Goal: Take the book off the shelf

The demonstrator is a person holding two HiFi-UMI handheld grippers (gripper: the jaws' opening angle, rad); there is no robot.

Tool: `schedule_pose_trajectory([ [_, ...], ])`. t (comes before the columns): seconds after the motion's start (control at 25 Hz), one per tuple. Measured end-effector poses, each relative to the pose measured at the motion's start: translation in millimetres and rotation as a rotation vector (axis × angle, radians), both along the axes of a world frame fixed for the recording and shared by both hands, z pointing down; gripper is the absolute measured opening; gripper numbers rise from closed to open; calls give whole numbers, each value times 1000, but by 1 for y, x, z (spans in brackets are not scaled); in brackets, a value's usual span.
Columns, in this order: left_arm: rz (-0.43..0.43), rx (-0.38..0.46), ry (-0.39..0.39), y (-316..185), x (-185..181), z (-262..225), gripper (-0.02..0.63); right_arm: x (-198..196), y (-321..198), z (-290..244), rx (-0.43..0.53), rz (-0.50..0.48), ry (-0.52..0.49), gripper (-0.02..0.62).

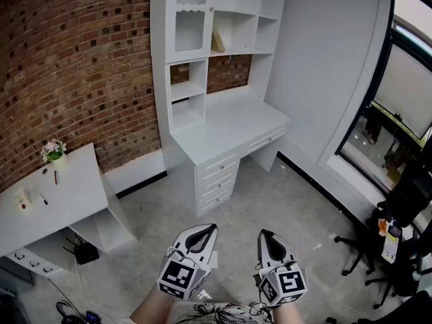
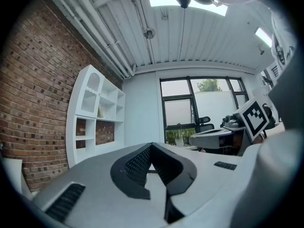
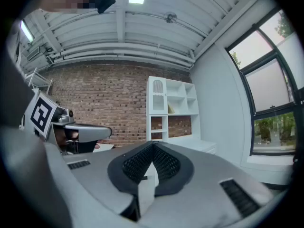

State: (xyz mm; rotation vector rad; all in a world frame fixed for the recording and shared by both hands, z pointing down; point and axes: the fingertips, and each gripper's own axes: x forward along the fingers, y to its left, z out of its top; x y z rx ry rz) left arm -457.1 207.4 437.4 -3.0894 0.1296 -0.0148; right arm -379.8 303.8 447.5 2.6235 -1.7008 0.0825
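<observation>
A thin yellowish book (image 1: pixel 217 40) leans in a middle cubby of the white shelf unit (image 1: pixel 216 19) above the white desk (image 1: pixel 226 130), across the room. It shows small in the left gripper view (image 2: pixel 100 111) and the right gripper view (image 3: pixel 170 109). My left gripper (image 1: pixel 205 229) and right gripper (image 1: pixel 265 235) are held low near my body, over the grey floor, far from the shelf. Both have their jaws together with nothing between them.
A second white table (image 1: pixel 61 194) with a small flower pot (image 1: pixel 54 152) stands at the left by the brick wall. Black office chairs (image 1: pixel 398 228) crowd the right side near the window. Cables and a black box (image 1: pixel 85 252) lie on the floor at the left.
</observation>
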Motion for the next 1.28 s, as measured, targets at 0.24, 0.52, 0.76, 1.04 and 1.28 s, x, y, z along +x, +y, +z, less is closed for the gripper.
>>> schedule_pose_trajectory([
  [0.24, 9, -2, 0, 3, 6, 2, 12, 5, 2, -1, -12, -3, 8, 6],
  [0.52, 24, -15, -2, 0, 15, 8, 12, 9, -6, 3, -42, -17, -4, 6],
  [0.76, 18, -45, -22, -8, 23, 14, 12, 15, -16, 10, -78, -34, -30, 6],
  [1.04, -34, -63, -50, -28, 41, 31, 12, 40, -38, 23, -94, -91, -41, 6],
  [1.28, -120, -90, -53, -52, 90, 40, 12, 99, -57, 30, -78, -128, -31, 8],
])
